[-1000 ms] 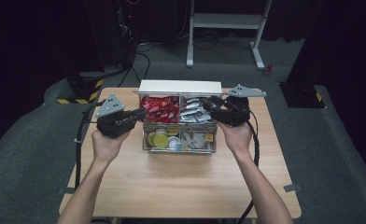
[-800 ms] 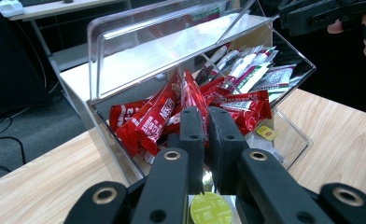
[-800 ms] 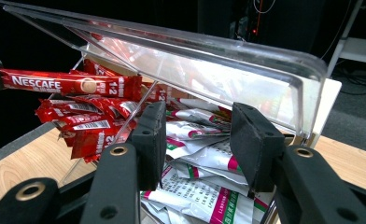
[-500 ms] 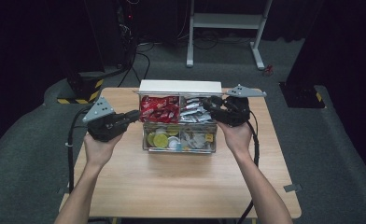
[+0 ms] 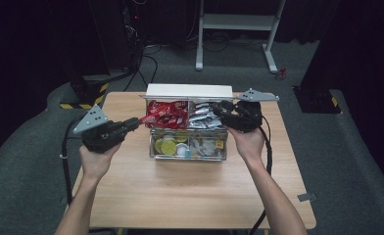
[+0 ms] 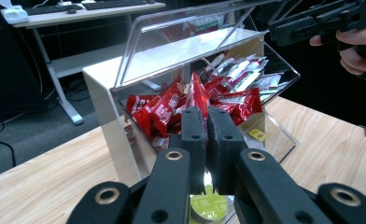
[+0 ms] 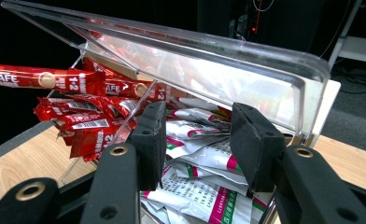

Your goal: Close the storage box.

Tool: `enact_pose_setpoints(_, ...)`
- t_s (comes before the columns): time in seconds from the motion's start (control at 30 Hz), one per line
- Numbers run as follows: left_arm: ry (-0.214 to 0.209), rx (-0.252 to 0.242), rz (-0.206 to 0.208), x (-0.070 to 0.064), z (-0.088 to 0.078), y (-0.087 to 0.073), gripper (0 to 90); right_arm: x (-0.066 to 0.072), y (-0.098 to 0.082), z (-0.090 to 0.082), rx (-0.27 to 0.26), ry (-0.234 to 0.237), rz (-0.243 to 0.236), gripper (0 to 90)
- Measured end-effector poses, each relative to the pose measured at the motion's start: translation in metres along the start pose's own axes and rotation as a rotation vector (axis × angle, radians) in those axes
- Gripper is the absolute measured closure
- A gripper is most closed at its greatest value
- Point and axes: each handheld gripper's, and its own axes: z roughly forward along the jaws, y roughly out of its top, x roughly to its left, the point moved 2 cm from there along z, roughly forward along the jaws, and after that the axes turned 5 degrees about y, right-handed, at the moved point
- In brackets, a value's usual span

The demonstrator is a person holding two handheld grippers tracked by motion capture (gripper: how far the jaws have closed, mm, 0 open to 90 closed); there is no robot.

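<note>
A clear box [image 5: 187, 155] stands mid-table, and its clear lid [image 6: 195, 44] [image 7: 195, 51] is tipped up. Its upper bins hold red sachets [image 5: 168, 115] and white-green sachets [image 5: 202, 117] [image 7: 204, 158]. Left of the box, my left gripper [image 5: 137, 122] [image 6: 205, 112] is shut on one red sachet [image 5: 148, 118] [image 6: 196, 95] [image 7: 41, 79], which sticks out of the box's left side. At the box's right rim, my right gripper [image 5: 217, 108] [image 7: 197, 121] has its jaws apart under the raised lid, above the white-green sachets, with nothing pinched between them.
The lower front bins hold yellow-green pods [image 5: 168, 145] [image 6: 209, 207] and silvery capsules [image 5: 204, 146]. Bare wooden table [image 5: 190, 196] lies in front of the box. A white desk frame [image 5: 234, 29] stands on the floor beyond the table.
My left gripper has drawn away from the box to the left, pulling the red sachet out with it. The right gripper and the lid have kept still.
</note>
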Motion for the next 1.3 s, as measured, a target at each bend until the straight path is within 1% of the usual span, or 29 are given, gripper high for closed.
enact_pose_setpoints(0.2,0.001,-0.014,-0.022,0.005,-0.007,-0.003,86.1,0.000,0.000,0.000,-0.003,0.003,0.006,56.1)
enact_pose_setpoints(0.27,0.000,-0.025,-0.033,0.008,-0.013,-0.004,86.2,0.000,0.000,0.000,0.000,0.002,0.004,56.1)
enact_pose_setpoints(0.3,0.000,-0.025,-0.033,0.008,-0.013,-0.004,86.2,0.000,0.000,0.000,-0.001,0.001,0.002,56.0)
enact_pose_setpoints(0.43,0.007,-0.037,-0.033,0.011,-0.022,-0.006,86.2,0.000,-0.001,0.001,-0.008,0.001,0.006,56.1)
enact_pose_setpoints(0.57,0.013,-0.040,-0.041,0.013,-0.026,-0.007,86.3,0.000,0.000,0.001,-0.002,0.001,0.007,56.0)
enact_pose_setpoints(0.7,0.018,-0.046,-0.039,0.014,-0.029,-0.009,86.3,0.000,-0.001,0.001,-0.004,-0.001,0.007,55.9)
enact_pose_setpoints(0.87,0.024,-0.051,-0.055,0.017,-0.034,-0.012,86.3,0.000,-0.001,0.001,-0.003,0.002,0.010,55.9)
enact_pose_setpoints(0.97,0.033,-0.056,-0.057,0.019,-0.037,-0.013,86.3,0.000,0.000,0.001,0.001,0.001,0.007,55.8)
enact_pose_setpoints(1.03,0.035,-0.063,-0.058,0.020,-0.040,-0.014,86.3,0.000,-0.001,0.001,-0.006,0.001,0.010,55.8)
enact_pose_setpoints(1.1,0.047,-0.067,-0.066,0.023,-0.045,-0.016,86.4,0.000,-0.001,0.001,-0.005,0.001,0.010,55.8)
enact_pose_setpoints(1.17,0.049,-0.066,-0.067,0.024,-0.046,-0.017,86.4,0.000,-0.001,0.001,-0.004,0.002,0.011,55.8)
enact_pose_setpoints(1.23,0.060,-0.070,-0.077,0.028,-0.050,-0.019,86.4,0.000,0.000,0.001,0.002,0.001,0.009,55.6)
enact_pose_setpoints(1.3,0.064,-0.072,-0.083,0.029,-0.052,-0.021,86.4,0.000,-0.001,0.001,-0.001,0.000,0.009,55.6)
